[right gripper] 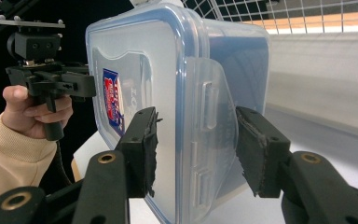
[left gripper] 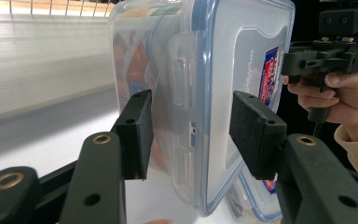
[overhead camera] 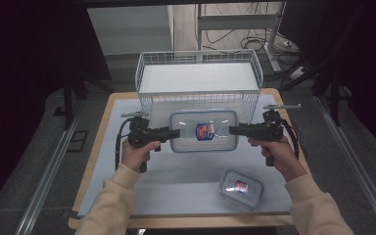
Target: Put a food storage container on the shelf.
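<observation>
We see the left gripper [overhead camera: 176,132] and right gripper [overhead camera: 232,130] each straddling an end of the large container [overhead camera: 203,130], jaws apart, not clamped. A small container [overhead camera: 241,188] lies near the table's [overhead camera: 176,181] front edge, with a wire basket [overhead camera: 199,78] behind.

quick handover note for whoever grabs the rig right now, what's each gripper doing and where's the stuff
Left gripper: open, fingers either side of the big container's left end clip; I cannot tell if they touch.
Right gripper: open, astride its right end clip.
Big container: in front of the wire basket, lid on.
Small container: near the table's front edge, untouched.
Done: both grippers lined up.
Left: probably close and lift, maybe into the basket.
</observation>
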The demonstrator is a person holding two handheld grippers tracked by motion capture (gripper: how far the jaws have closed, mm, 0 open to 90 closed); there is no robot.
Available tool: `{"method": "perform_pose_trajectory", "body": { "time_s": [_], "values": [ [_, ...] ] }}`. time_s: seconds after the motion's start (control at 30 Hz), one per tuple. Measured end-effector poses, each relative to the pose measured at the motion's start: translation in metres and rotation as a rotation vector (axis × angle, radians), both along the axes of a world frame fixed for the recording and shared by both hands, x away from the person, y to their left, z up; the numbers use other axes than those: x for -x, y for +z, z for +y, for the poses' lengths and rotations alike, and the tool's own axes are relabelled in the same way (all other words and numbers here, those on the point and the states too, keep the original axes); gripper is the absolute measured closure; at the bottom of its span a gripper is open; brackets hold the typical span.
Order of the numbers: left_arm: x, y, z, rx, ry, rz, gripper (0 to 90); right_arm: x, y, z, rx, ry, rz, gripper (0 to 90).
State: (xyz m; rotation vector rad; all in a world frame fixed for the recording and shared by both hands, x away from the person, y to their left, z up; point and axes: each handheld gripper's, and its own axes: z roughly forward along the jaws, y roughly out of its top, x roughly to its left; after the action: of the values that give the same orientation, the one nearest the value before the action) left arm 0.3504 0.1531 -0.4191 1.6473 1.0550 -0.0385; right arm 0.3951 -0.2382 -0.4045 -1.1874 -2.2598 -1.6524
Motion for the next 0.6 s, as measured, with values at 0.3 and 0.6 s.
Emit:
{"method": "perform_pose_trajectory", "body": {
  "time_s": [0.3, 0.6],
  "values": [
    [0.0, 0.013, 0.002, -0.002, -0.003, -0.02, 50.9, 0.0, 0.013, 0.001, -0.01, -0.002, -0.028, 50.2],
    [-0.004, 0.033, 0.003, -0.018, -0.011, -0.039, 50.9, 0.0, 0.026, 0.002, -0.023, -0.005, -0.043, 50.3]
  ]
}}
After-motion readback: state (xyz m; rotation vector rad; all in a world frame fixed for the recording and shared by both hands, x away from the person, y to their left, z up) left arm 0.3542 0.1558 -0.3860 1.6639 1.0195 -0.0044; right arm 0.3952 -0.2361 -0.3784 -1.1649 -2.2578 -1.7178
